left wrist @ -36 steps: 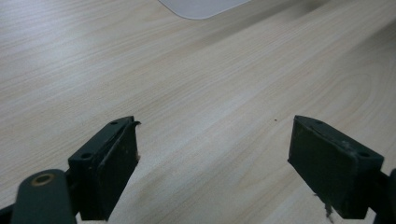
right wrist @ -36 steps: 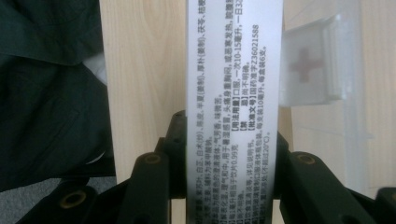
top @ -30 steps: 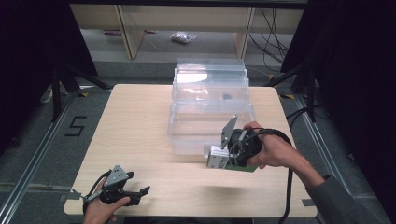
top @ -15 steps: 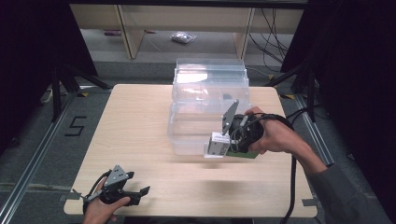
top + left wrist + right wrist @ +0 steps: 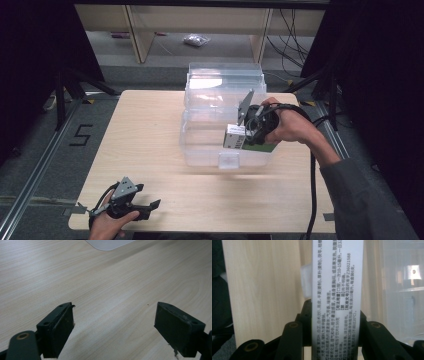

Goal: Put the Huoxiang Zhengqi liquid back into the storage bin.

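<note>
Box [image 5: 235, 136], small, white with a green face and dense black print, sat clamped between the jaws of the right hand-held gripper [image 5: 245, 135], held in the air over the near part of a clear plastic bin [image 5: 200, 145] in the middle of the desk [image 5: 150, 130]. Looked, as a judgement, like a placing step into that bin: best done by bringing the box down level, clear of the bin's near wall, and releasing only once its underside met the floor. Worth watching the grip across the narrow printed side [image 5: 337, 300]; thin card could crush under too tight a squeeze, or slip if tilted.

Left hand-held gripper [image 5: 131, 202] rested low at the near left corner of the desk, jaws spread wide with nothing between them, well apart from the bin.

Box: flat-sided, sharp-edged, smooth matt card. Bin: transparent, glossy, rounded at the corners, a small latch tab [image 5: 229, 160] at its near wall, lid [image 5: 225, 80] apparently tipped up behind. Desk: pale wood grain, smooth, rounded corners. Jaw pads [image 5: 178, 327]: black, blocky, a little scuffed.
</note>
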A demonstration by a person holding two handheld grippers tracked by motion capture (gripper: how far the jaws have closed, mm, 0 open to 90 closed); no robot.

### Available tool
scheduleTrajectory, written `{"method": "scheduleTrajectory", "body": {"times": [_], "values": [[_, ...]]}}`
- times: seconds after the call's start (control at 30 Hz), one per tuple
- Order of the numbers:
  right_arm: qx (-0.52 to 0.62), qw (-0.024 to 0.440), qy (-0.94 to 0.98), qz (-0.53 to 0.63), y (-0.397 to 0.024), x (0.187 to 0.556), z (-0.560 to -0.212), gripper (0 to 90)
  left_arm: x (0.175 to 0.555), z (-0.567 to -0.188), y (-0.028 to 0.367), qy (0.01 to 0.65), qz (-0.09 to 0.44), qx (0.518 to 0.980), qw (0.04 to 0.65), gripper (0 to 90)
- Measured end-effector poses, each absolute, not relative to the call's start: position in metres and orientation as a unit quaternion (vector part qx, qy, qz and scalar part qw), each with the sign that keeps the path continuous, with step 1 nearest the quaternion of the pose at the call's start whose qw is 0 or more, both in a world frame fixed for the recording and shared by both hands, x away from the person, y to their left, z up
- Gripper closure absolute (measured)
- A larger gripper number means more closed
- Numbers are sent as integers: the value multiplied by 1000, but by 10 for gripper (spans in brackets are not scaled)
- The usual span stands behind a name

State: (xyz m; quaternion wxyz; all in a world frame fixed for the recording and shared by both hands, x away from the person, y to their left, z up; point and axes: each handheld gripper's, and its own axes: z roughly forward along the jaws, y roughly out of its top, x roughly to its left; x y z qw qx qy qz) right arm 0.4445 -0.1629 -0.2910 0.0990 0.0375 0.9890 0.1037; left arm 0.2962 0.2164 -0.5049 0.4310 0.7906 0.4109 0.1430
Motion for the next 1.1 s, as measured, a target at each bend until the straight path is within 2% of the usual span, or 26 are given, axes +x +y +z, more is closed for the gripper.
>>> {"method": "scheduleTrajectory", "body": {"times": [0.47, 0.67, 1.1], "values": [[76, 90, 989, 86, -174, 489, -313, 651, 296, -505, 216, 411, 143, 790, 432, 151], [88, 75, 991, 73, -179, 508, -336, 650, 296, -505, 217, 410, 140, 791, 433, 151], [80, 60, 993, 63, -178, 519, -361, 650, 296, -505, 216, 409, 139, 790, 434, 151]]}}
